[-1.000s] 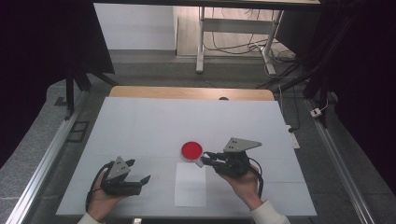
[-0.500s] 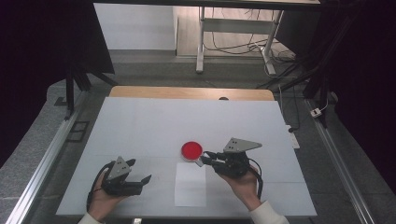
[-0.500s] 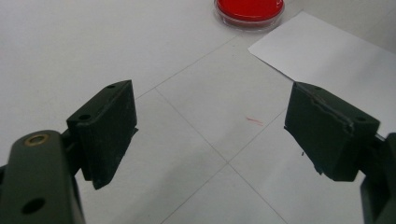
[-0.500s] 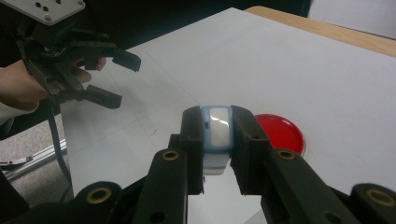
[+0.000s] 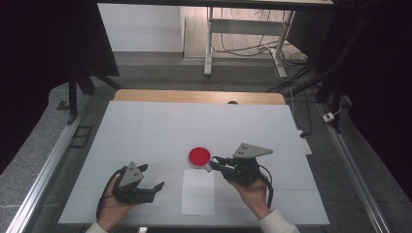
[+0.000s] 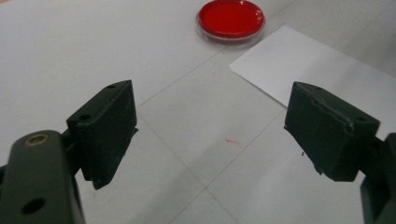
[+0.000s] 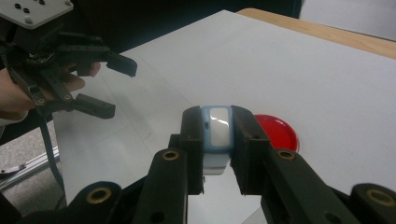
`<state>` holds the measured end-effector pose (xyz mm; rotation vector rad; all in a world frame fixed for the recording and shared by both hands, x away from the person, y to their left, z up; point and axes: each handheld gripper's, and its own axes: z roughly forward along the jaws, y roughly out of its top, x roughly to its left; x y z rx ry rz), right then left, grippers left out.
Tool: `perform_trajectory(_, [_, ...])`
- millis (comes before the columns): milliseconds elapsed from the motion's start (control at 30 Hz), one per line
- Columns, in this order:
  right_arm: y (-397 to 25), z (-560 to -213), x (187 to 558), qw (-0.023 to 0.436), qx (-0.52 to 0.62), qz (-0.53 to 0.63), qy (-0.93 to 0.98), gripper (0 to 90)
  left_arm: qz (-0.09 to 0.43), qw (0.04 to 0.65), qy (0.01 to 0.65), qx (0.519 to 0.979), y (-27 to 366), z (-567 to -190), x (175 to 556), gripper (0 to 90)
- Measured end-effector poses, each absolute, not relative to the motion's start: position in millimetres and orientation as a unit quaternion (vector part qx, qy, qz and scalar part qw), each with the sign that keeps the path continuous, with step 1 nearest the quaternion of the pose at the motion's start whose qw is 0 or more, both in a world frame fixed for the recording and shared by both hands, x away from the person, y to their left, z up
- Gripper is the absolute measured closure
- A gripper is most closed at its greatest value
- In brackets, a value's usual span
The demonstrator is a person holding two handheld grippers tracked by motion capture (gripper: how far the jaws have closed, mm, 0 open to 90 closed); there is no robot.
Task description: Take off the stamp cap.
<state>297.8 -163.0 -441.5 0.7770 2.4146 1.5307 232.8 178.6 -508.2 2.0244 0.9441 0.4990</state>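
Right gripper [image 7: 218, 154] jaws clamp a small blue-and-white device [image 7: 217, 128] beside the red dish [image 5: 199, 156], apparently for placement; left gripper [image 5: 145, 187] rests with jaws spread, idle.

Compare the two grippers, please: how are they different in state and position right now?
The left gripper has its jaws wide apart with nothing between them; the right gripper is shut on a small blue and white object. The left gripper rests at the left of the white sheet of paper, apart from the red dish; the right gripper is close beside that dish. Both are black, and each is held in a hand.
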Motion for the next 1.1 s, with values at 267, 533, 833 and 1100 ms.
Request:
perform_trajectory(267, [-164, -441, 298, 0.092, 0.265, 0.516, 0.809, 74.9, 0.199, 0.417, 0.364, 0.809, 165, -504, 236, 16.9])
perform_trajectory(533, [-166, -440, 298, 0.096, 0.268, 0.519, 0.806, 74.9, 0.201, 0.421, 0.350, 0.812, 150, -497, 241, 16.9])
perform_trajectory(833, [-167, -440, 298, 0.099, 0.272, 0.521, 0.803, 74.9, 0.205, 0.426, 0.343, 0.811, 139, -492, 245, 17.0])
perform_trajectory(1100, [-168, -438, 298, 0.101, 0.273, 0.524, 0.800, 74.8, 0.206, 0.430, 0.335, 0.813, 128, -488, 249, 17.0])
